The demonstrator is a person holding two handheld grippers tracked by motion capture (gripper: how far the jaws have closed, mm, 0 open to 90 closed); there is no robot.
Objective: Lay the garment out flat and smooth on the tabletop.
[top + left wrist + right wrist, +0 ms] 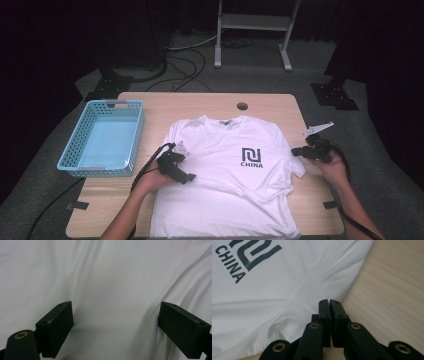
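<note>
Left gripper (186, 175): jaws spread wide, nothing pinched, tips down on the white T-shirt (227, 175). In the left gripper view the two black jaws stand far apart with smooth, lightly creased shirt fabric (112, 290) between and beyond them; whether the pads press into the cloth, can't tell. It sits over the shirt's left side below the left sleeve, person's left hand (150, 181) behind it, cable trailing off toward the counter edge.

Right gripper (296, 151): jaws closed tight together. In the right gripper view the tips (329, 302) meet right at the shirt's sleeve hem, at the line where cloth meets bare wood; no fabric visibly caught between them, can't tell for sure. High view puts it at the shirt's right sleeve edge, right hand (334, 167) behind it, grey three-cornered plate (318, 129) on top.

T-shirt: lies flat, front up, collar away from the person, in the middle of the counter (200, 102). Dark logo with "CHINA" (251, 157) on the chest, right of the shirt's centre line; the print also shows up left of the right gripper's tips (242, 257). Some creases near the right underarm.

Blue plastic basket (102, 137): left of the shirt, near but apart, on the counter's left edge. Round cable hole (242, 106) in the counter just beyond the shirt's collar.
</note>
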